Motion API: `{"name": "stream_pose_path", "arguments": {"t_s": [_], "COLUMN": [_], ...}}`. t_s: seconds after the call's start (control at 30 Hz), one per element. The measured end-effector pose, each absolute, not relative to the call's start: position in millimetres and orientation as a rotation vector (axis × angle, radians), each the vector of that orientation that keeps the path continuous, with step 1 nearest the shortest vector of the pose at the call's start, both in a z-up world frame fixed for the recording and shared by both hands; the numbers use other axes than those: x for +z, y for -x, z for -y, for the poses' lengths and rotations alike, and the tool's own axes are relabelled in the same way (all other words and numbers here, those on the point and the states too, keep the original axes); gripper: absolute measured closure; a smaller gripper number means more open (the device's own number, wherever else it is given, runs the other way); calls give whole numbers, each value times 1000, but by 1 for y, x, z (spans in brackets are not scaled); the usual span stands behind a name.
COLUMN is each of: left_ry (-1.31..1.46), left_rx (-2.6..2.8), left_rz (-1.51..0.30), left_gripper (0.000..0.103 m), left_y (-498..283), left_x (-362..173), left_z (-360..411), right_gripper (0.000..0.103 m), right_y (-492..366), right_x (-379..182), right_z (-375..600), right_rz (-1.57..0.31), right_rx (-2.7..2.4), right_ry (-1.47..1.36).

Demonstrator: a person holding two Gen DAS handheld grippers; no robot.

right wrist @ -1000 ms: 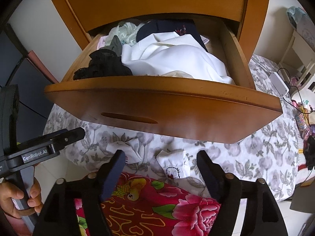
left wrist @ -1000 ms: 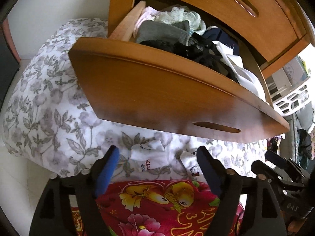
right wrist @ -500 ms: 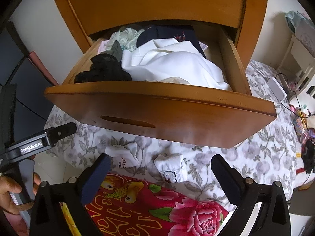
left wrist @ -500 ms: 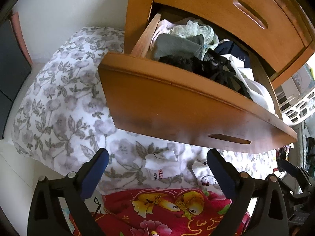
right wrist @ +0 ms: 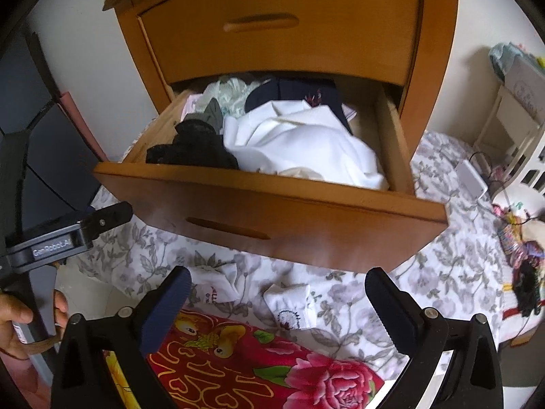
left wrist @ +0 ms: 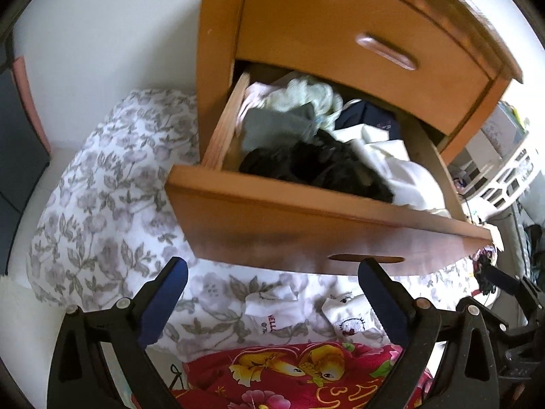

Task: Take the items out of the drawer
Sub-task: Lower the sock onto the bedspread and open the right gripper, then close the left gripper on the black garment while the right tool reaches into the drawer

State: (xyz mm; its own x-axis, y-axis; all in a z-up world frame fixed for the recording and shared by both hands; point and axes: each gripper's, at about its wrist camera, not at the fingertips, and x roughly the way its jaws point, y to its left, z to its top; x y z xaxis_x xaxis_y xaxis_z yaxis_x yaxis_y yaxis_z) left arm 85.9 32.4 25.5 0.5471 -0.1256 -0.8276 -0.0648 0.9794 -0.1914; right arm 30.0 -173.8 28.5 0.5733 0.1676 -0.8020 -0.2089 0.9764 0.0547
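Pulled well out of the curved orange-brown wooden nightstand (right wrist: 272,27), the lower wooden drawer (right wrist: 272,211) overhangs the bed with the grey-leaf floral cover (right wrist: 442,266), likely so that the contents lie open from above. Packed inside: a crumpled black lace garment (right wrist: 194,146) at the front left, a bulky white cloth garment (right wrist: 306,143) filling the middle and right, a dark navy piece (right wrist: 293,93) and a pale green piece (right wrist: 228,93) toward the back, plus a grey folded piece (left wrist: 272,127). Below the drawer front, on the bed cover, two small white socks with printed marks (right wrist: 289,301) lie side by side, just beyond a red flowered cloth (right wrist: 255,368), probably a first drop spot for removed items.

Left hand-held gripper (left wrist: 272,303): blue-padded fingers spread wide, nothing between them, hovering below the drawer front. Right hand-held gripper (right wrist: 277,310): likewise spread and empty, aimed at the drawer from lower down. Wide spread suits soft, bulky fabric. Still ahead, by this reading: reaching over the front panel into the pile, the black lace garment being nearest the left side.
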Motion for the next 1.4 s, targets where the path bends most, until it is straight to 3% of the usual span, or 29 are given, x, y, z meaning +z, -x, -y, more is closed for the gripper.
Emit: {"name": "stream_pose_path", "arguments": {"t_s": [0.6, 1.4], "left_ry": [203, 249], "left_rx": [-83, -96], "left_rz": [-845, -990], "left_gripper": [3, 3], "left_y": [-83, -140], "left_x": [72, 60], "left_z": [-30, -48], "right_gripper": [0, 0], "right_y": [-18, -78], "right_x": [74, 65], "right_z": [178, 188], "right_rz": [-729, -820], "right_rx": [255, 212], "right_ry": [15, 40]}}
